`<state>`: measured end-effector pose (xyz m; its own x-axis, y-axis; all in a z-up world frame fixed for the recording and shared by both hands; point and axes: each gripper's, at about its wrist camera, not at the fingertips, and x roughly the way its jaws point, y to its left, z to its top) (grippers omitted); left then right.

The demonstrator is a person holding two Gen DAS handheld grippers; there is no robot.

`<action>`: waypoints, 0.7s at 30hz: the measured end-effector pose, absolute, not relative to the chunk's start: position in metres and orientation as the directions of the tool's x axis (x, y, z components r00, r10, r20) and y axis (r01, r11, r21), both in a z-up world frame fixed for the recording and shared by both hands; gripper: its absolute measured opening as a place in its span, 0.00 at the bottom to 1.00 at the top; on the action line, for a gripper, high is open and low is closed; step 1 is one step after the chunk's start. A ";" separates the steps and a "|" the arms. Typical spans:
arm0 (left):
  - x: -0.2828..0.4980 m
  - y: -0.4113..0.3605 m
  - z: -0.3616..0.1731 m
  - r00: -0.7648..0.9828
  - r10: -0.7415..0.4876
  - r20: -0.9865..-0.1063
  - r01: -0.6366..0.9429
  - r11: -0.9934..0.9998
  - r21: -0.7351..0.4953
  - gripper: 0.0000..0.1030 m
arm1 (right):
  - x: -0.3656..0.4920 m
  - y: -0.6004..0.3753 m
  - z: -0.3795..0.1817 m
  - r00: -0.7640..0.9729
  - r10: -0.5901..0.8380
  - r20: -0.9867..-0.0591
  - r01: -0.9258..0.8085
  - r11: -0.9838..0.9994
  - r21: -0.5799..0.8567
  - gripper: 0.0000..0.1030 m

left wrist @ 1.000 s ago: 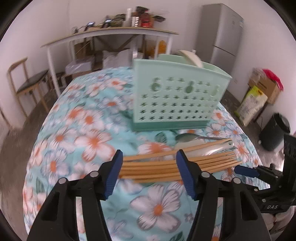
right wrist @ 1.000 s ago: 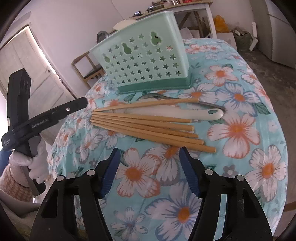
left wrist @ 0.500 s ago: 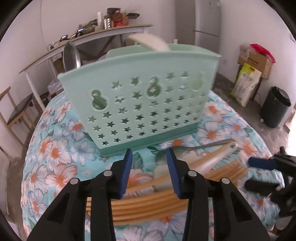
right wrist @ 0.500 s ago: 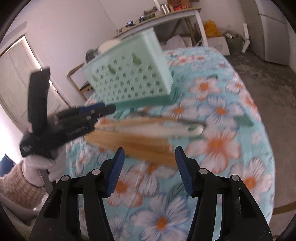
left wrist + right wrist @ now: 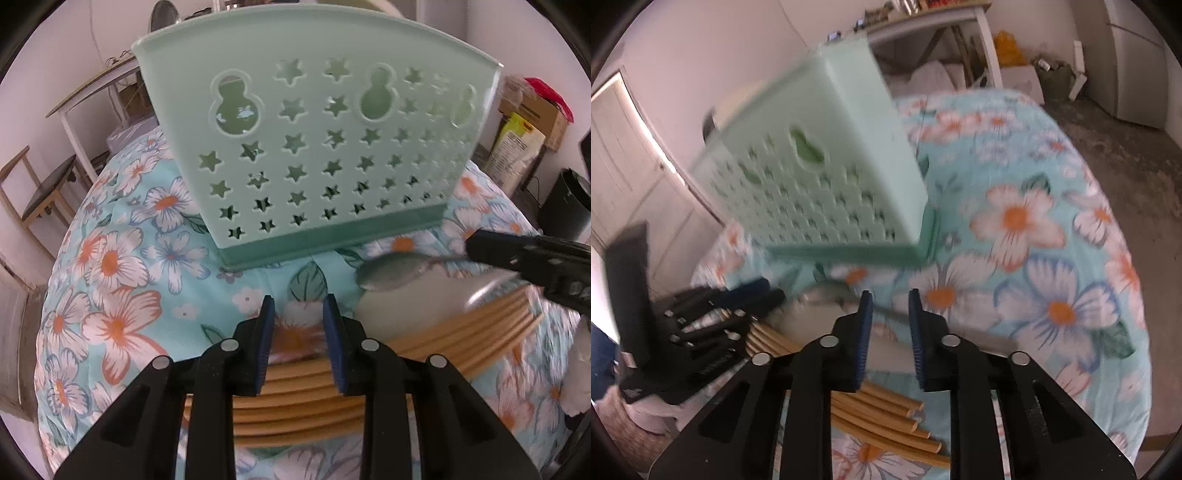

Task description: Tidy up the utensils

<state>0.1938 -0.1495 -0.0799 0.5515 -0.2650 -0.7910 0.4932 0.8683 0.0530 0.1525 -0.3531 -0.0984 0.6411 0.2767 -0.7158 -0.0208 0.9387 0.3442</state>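
1. Looking along my left gripper, I see its jaws part-open with a narrow gap and nothing between them; they hang just over the chopsticks.
2. My right gripper has its jaws part-open too, straddling the handle of the metal spoon without pinching it, as far as I can tell; that view is blurred.
3. I see the chopsticks lying side by side in a bundle on the flowered cloth, between me and the green caddy.
4. I see the caddy upright toward the far middle of the tabletop, its star-punched wall facing me; something pale pokes above its rim, too cut off to name.
5. I see the metal spoon just in front of the caddy's base, bowl to the left, touching a white spoon that rests against the chopsticks.
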 end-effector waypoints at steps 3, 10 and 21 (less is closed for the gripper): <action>0.187 -0.147 -0.080 0.543 -0.276 -0.793 0.509 0.859 0.050 0.25 | 0.140 -0.348 -0.097 0.639 0.272 -0.719 -0.030 0.943 0.331 0.16; 0.172 -0.144 -0.083 0.536 -0.273 -0.799 0.533 0.843 0.069 0.25 | 0.126 -0.343 -0.104 0.624 0.259 -0.737 -0.019 0.948 0.317 0.16; 0.149 -0.135 -0.083 0.496 -0.290 -0.818 0.546 0.837 0.035 0.25 | 0.118 -0.335 -0.105 0.615 0.246 -0.749 -0.013 0.953 0.302 0.16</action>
<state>0.1491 -0.1355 -0.0832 0.4964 -0.2900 -0.8182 0.5463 0.8369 0.0348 0.1183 -0.3355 -0.1052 0.6149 0.2456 -0.7493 -0.0133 0.9533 0.3016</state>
